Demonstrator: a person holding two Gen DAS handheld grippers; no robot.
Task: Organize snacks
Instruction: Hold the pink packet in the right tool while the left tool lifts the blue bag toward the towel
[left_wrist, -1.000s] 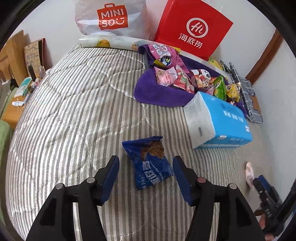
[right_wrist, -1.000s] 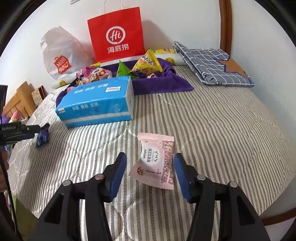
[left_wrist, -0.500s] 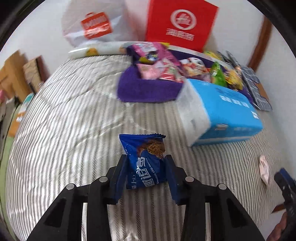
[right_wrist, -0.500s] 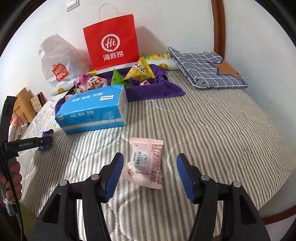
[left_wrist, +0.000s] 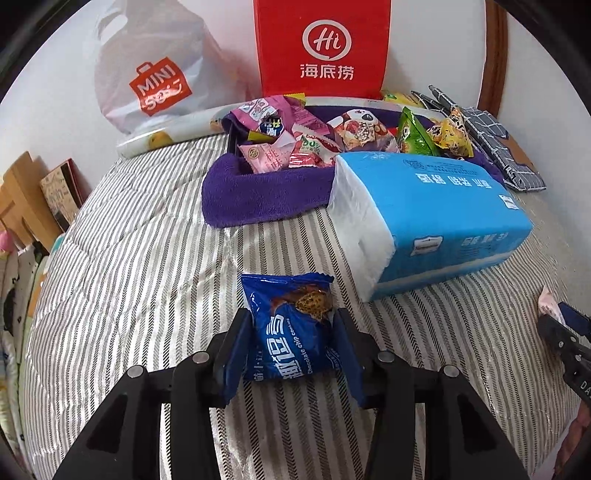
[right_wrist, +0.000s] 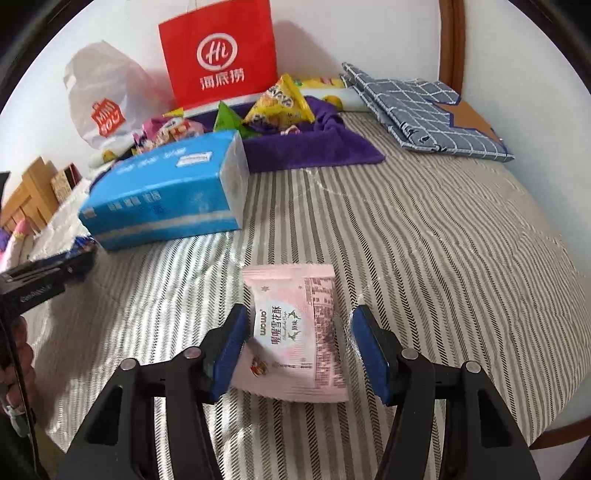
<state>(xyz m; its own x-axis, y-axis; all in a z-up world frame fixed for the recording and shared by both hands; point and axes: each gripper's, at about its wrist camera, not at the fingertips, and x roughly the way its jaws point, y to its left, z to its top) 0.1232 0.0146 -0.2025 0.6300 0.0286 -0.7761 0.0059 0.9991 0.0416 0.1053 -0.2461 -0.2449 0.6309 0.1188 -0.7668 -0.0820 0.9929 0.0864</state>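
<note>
Bedding in grey and white stripes covers the bed that carries everything. Against the wall behind it stand a red paper bag and a white plastic shopping bag. A folded blue checked cloth lies at the far right of the bed. A purple towel is spread near the wall, with a heap of snack packets on it in pink, red, green and yellow. Just in front of the towel lies a large blue tissue pack, touching its edge.

Nearer the cameras, the left hand-held gripper has a blue chocolate chip cookie packet between its blue pads; both pads touch the packet's sides and it bulges a little between them, while the jaws are easing apart. The packet's top sticks out beyond the fingertips, above the bedding.

The right hand-held gripper straddles a pink snack packet lying flat on the bedding. Its left pad is at the packet's edge and overlaps it, the right pad stands clear of it, and the jaws are closing. At the left edge of the right wrist view a person's hand grips the other gripper's handle.
</note>
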